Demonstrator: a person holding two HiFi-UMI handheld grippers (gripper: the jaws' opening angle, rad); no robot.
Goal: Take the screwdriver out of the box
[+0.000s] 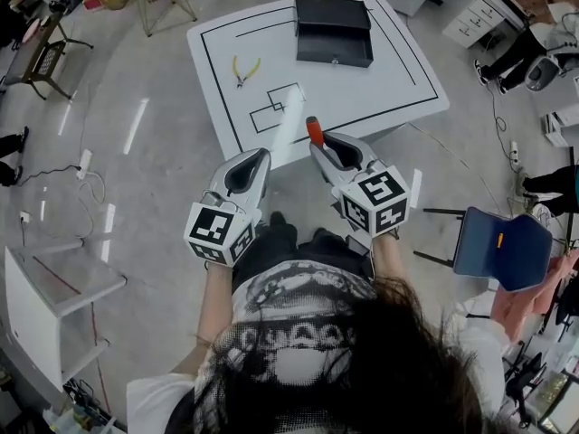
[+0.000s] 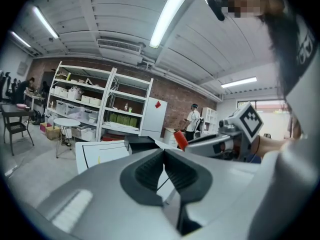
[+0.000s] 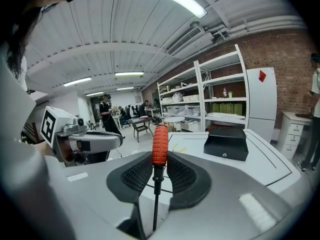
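My right gripper (image 3: 160, 160) is shut on the screwdriver (image 3: 160, 145). Its orange-red handle sticks out past the jaw tips and the dark shaft runs back between the pads. In the head view the screwdriver (image 1: 314, 131) and right gripper (image 1: 318, 145) hang just off the near edge of the white table (image 1: 389, 80). The black box (image 1: 333, 30) stands open at the table's far side, well ahead of both grippers, and shows as the box (image 3: 227, 141) in the right gripper view. My left gripper (image 1: 259, 156) is beside the right one, shut with nothing in it, pads meeting at the left gripper (image 2: 164, 151) tips.
Yellow-handled pliers (image 1: 242, 69) lie on the table's left part, near black taped rectangles (image 1: 276, 107). A blue chair (image 1: 502, 247) stands to my right and a white shelf unit (image 1: 54, 297) to my left. Shelves (image 2: 100, 109) and people fill the room's far side.
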